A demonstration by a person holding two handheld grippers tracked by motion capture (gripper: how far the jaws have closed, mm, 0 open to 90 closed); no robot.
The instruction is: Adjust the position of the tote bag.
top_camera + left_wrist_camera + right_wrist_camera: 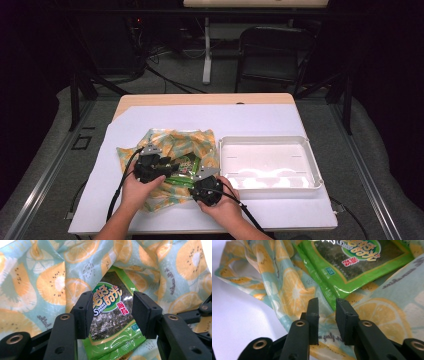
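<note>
White sheet point(260, 120) covers table under both grippers. White tray point(270, 162) lies just right of right gripper point(204, 176). Fruit-print cloth point(170, 142) spreads beneath and around both grippers. Green seaweed packet point(111, 322) rests on cloth, between jaws of left gripper point(111, 315); jaws stand wide, pads either side of packet, contact unclear. Right gripper's jaws narrow, gap open, hovering at cloth fold just below packet's edge.

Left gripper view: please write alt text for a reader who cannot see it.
A green seaweed snack packet lies on a citrus-print cloth, seen between the two open black jaws of the left hand-held gripper. The jaws straddle the packet without visibly pressing it. The cloth is rumpled behind the packet.
</note>
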